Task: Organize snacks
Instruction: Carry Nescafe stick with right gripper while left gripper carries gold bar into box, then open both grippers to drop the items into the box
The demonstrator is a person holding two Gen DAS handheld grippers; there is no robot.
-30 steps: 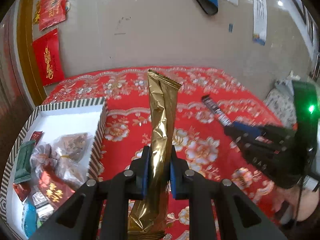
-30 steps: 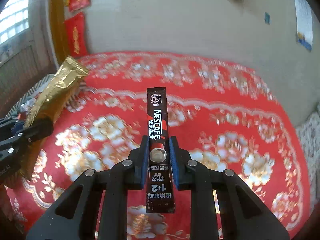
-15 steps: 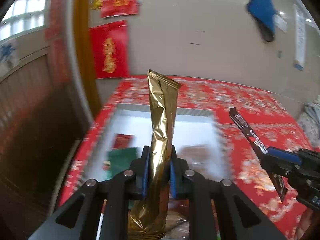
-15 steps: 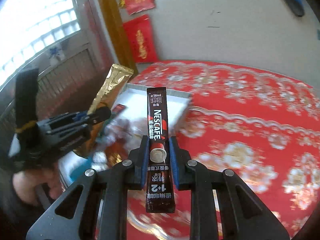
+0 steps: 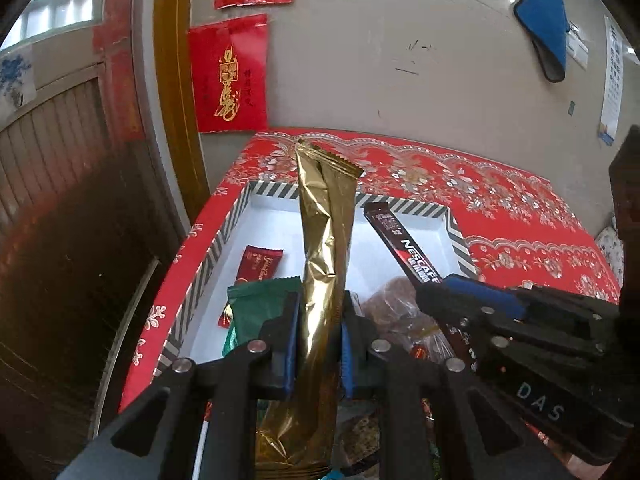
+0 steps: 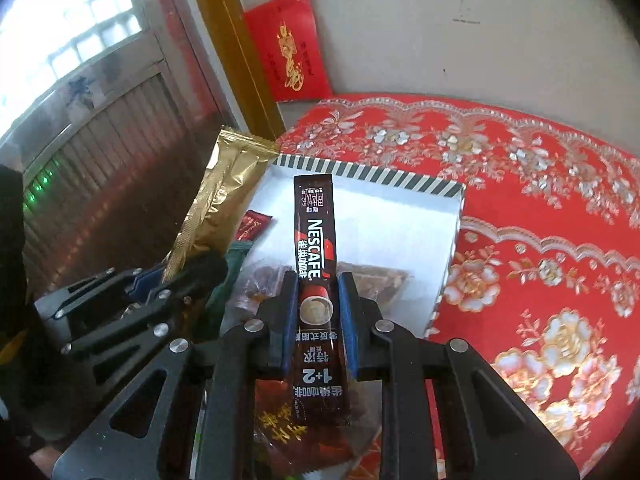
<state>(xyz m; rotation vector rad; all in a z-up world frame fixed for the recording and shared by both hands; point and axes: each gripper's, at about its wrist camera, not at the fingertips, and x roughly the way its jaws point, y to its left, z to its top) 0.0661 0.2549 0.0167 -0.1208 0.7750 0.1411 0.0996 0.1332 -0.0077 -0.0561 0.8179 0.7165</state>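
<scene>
We pinch the gold sachet [image 5: 324, 256] upright in our left gripper [image 5: 319, 340] and the Nescafé stick [image 6: 316, 264] in our right gripper [image 6: 316, 320], each clamped low so its length stands clear. Both hang above the striped box [image 5: 420, 209] holding the other snacks, probably ready for dropping in.

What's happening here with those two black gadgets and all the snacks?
A person is sorting snacks with a pair of hand-held tongs. The left tongs are clamped on a long gold packet, and the right tongs are clamped on a dark Nescafe coffee stick. Both are held over a white box with a striped rim on a red flowered cloth. The box already holds several wrapped snacks; neither item has been released.
</scene>
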